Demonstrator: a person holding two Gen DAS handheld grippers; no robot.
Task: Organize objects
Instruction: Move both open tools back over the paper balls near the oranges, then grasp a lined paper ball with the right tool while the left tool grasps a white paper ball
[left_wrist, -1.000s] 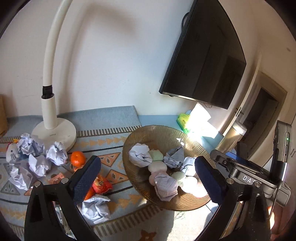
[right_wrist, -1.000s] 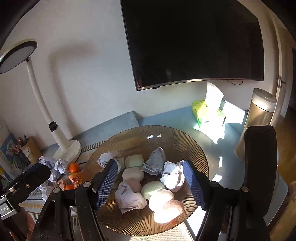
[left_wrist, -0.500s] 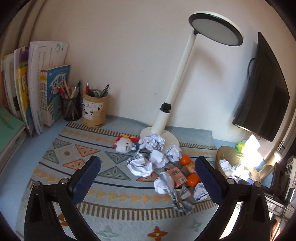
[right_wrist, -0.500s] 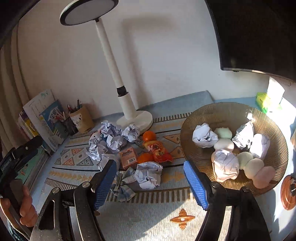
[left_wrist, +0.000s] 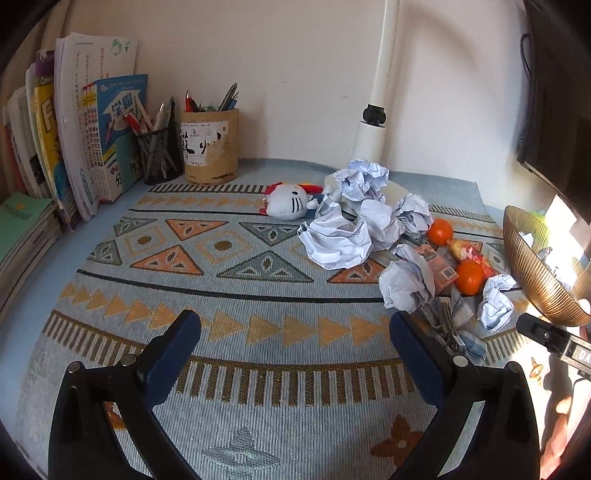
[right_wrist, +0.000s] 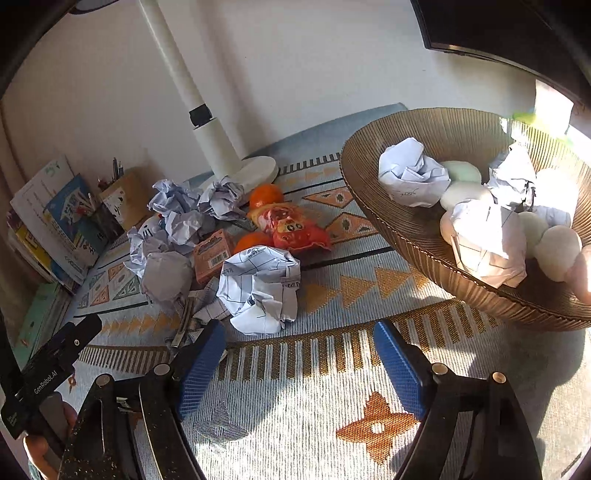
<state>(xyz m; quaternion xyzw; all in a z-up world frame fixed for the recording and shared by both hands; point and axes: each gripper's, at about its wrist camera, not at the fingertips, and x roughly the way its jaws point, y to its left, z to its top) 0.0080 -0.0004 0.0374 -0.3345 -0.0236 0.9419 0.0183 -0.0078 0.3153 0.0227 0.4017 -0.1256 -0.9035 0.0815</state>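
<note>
Patterned blue-and-orange woven mat (left_wrist: 258, 295) carried everything. Ribbed brown bowl (right_wrist: 424, 229) at its right end held three crumpled papers among pale round balls. Crumpled white paper ball (right_wrist: 262, 288) lay left of the bowl, just beyond the right gripper (right_wrist: 299, 363), whose jaws were opening, empty. Left gripper (left_wrist: 295, 354) open, empty, over bare mat. Two oranges (left_wrist: 469, 277). Only the left view showed the white plush cat (left_wrist: 290, 201).

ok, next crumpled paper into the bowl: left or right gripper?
Right, probably. The right gripper faces the nearest crumpled paper just beyond its opening, empty jaws, with the bowl beside it. The left gripper is open over bare mat, the pile off to its side.
</note>
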